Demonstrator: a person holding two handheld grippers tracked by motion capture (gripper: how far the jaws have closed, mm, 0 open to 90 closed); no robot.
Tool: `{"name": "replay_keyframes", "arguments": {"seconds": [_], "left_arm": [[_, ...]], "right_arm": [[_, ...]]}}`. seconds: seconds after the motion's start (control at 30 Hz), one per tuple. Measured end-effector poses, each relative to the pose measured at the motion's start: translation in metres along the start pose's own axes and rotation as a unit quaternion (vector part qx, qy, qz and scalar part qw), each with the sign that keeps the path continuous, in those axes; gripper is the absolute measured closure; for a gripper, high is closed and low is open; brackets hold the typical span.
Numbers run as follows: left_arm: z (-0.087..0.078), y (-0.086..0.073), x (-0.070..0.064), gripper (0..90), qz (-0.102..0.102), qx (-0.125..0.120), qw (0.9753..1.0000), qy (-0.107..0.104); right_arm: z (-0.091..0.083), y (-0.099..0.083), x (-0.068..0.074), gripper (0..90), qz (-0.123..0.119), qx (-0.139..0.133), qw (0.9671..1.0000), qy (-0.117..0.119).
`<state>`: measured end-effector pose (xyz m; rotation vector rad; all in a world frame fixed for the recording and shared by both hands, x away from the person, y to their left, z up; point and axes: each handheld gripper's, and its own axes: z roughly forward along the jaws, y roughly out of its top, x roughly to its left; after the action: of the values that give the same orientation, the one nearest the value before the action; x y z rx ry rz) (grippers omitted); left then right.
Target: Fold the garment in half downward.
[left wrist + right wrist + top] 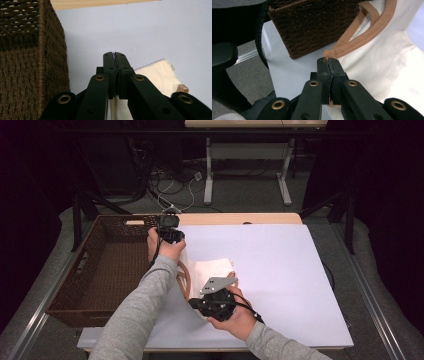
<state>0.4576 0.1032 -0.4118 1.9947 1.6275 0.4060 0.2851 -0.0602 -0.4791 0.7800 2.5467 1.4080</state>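
Here both grippers' fingers are pinched closed on the cream garment (212, 270), the left gripper (170, 234) at eleven o'clock beside the basket (107, 265), the right gripper (196, 304) at six.

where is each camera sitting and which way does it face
High view: fixed above the person's side, looking forward and down on the table, the woven basket and the cream garment; both grey-sleeved forearms, the left gripper and the right gripper show.
Left gripper view: rides the left gripper, looking along its shut jaws across the table, basket wall at left.
Right gripper view: rides the right gripper, jaws shut on the garment's orange-trimmed edge, facing the basket.
Both gripper views share the basket and the garment.
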Motion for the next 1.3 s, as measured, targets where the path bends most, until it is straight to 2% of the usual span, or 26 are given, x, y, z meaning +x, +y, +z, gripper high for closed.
{"name": "replay_keyframes", "arguments": {"seconds": [0.43, 0.87, 1.3], "left_arm": [[0.018, 0.004, -0.027, 88.6, 0.018, 0.010, 0.9997, -0.014], [0.041, 0.004, -0.045, 88.6, 0.031, 0.019, 0.9990, -0.027], [0.060, 0.004, -0.058, 88.6, 0.027, 0.017, 0.9984, -0.046]], "right_arm": [[-0.011, -0.016, -0.011, 88.7, 0.019, -0.007, 0.9997, -0.009], [-0.020, -0.026, -0.018, 88.8, 0.034, -0.008, 0.9993, -0.010], [-0.032, -0.036, -0.031, 88.7, 0.050, -0.011, 0.9985, -0.019]]}}
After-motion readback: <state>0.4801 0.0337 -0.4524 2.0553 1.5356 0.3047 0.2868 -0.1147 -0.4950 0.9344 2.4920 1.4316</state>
